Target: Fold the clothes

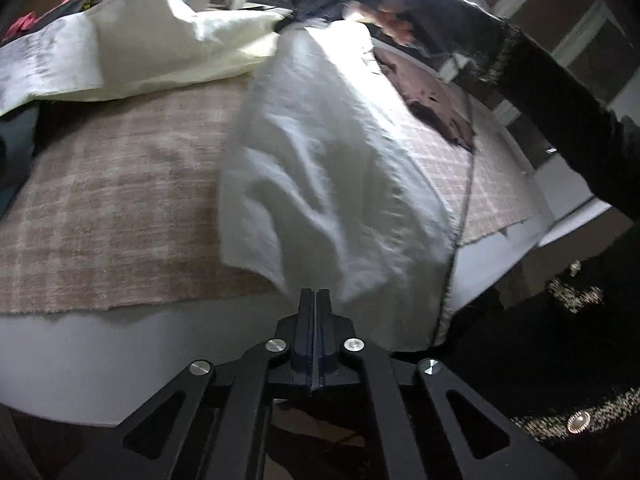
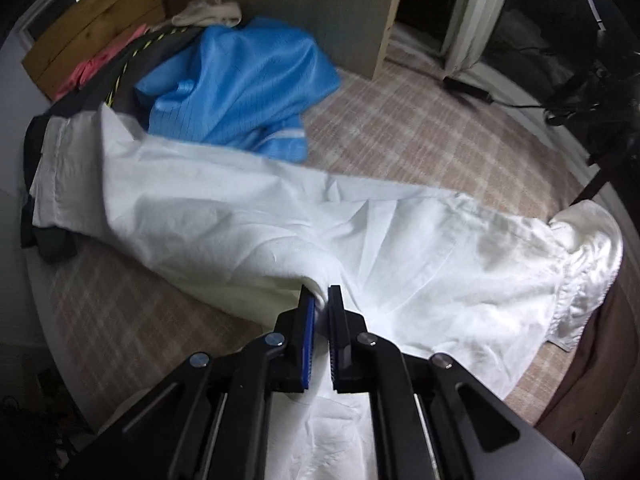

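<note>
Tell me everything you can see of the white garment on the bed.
The white garment is long, of thin, creased woven cloth, with a stitched hem at one end. It lies stretched across the checked bedcover, partly over a blue garment. The right gripper pinches a fold of it; the left gripper is shut at its near edge.

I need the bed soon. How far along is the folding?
Nothing looks folded yet. In hand: the white garment, pinched by the right claw and the left claw. Left: folding it, then the blue garment and the dark clothes behind.
</note>
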`<state>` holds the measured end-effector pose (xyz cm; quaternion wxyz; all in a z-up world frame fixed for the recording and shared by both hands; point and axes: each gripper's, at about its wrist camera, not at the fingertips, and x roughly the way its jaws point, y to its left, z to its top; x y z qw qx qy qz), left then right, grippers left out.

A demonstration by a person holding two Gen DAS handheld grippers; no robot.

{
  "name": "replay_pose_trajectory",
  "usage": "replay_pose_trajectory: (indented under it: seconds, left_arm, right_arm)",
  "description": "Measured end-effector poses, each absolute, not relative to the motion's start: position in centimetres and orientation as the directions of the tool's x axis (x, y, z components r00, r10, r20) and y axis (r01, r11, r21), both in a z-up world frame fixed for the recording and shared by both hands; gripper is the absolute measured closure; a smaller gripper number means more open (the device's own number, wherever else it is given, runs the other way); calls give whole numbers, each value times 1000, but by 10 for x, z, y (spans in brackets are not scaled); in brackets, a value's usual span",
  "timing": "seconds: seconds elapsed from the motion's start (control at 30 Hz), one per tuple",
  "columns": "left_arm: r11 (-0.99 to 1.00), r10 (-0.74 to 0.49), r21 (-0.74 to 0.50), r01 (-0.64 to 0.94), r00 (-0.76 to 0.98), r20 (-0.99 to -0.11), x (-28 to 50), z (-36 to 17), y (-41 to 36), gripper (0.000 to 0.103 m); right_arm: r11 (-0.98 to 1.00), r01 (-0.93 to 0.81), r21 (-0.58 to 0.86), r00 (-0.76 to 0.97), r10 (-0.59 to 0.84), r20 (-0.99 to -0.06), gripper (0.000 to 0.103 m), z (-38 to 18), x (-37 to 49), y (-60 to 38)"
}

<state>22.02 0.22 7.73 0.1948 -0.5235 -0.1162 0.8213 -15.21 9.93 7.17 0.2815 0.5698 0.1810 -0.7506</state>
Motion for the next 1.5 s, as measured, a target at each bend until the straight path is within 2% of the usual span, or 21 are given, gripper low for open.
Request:
replay_pose_trajectory:
  seconds: [0.03, 0.1, 0.13, 0.33, 0.4, 0.43, 0.5, 0.53, 0.63, 0.73, 0.77, 0.8, 0.87, 1.03, 1.13, 1.23, 1.33, 1.5]
  left_arm:
    - [-907, 421, -381, -180, -384, -822, 218, 76, -3, 95]
    - [-924, 381, -354, -142, -398, -835, 215, 74, -15, 50]
    - [-932, 360, -340, -123, -404, -841, 213, 72, -20, 44]
    - [-934, 357, -324, -151, -423, -833, 184, 67, -26, 44]
    - [-932, 361, -316, -177, -397, -844, 173, 61, -20, 48]
    - [-928, 371, -326, -181, -379, -848, 169, 56, -19, 52]
    - [-920, 390, -345, -188, -342, -855, 163, 46, -16, 91]
    - [-915, 402, -357, -189, -330, -854, 162, 44, -14, 97]
    - [-906, 423, -381, -184, -364, -829, 170, 58, -13, 99]
    - [-888, 459, -417, -193, -409, -789, 184, 81, -13, 97]
    - [-882, 471, -428, -199, -424, -774, 189, 89, -12, 87]
    - [-875, 483, -439, -205, -438, -758, 194, 98, -12, 69]
    - [-907, 421, -381, -180, -441, -793, 198, 97, -13, 55]
    - [-937, 349, -326, -126, -400, -848, 195, 87, -26, 55]
    - [-932, 361, -325, -158, -400, -842, 183, 91, -34, 55]
    - [-904, 425, -358, -236, -388, -818, 159, 94, -41, 54]
    - [-877, 459, -355, -324, -341, -820, 125, 87, -33, 52]
    - [-837, 491, -377, -396, -240, -838, 85, 67, -24, 52]
  right_arm:
    - [-772, 635, 31, -196, -199, -960, 97, 68, -147, 96]
    - [-763, 646, 0, -205, -173, -963, 97, 63, -138, 91]
    - [-761, 648, -8, -210, -169, -963, 97, 62, -138, 89]
    - [-767, 641, -42, -239, -147, -960, 97, 59, -136, 79]
    - [-764, 644, -36, -240, -157, -958, 97, 61, -138, 81]
    - [-762, 647, -33, -240, -162, -957, 97, 63, -138, 82]
    - [-758, 652, -33, -242, -166, -956, 97, 66, -137, 84]
    - [-757, 652, -33, -242, -167, -956, 97, 67, -137, 86]
    - [-754, 656, -39, -252, -170, -953, 97, 69, -140, 92]
    - [-754, 655, -47, -271, -177, -946, 97, 74, -141, 97]
    - [-760, 649, -46, -280, -183, -942, 97, 75, -143, 98]
    - [-766, 642, -43, -283, -183, -942, 97, 71, -146, 97]
    - [-767, 640, -48, -271, -167, -948, 96, 59, -149, 93]
    - [-756, 645, -108, -272, -95, -958, 83, 40, -139, 86]
    - [-778, 627, -48, -293, -178, -939, 76, 71, -119, 107]
    - [-828, 558, 55, -324, -279, -904, 63, 103, -88, 154]
    - [-882, 450, 139, -360, -322, -876, 62, 119, -54, 210]
    - [-978, 170, 118, -411, -179, -894, 62, 100, -42, 294]
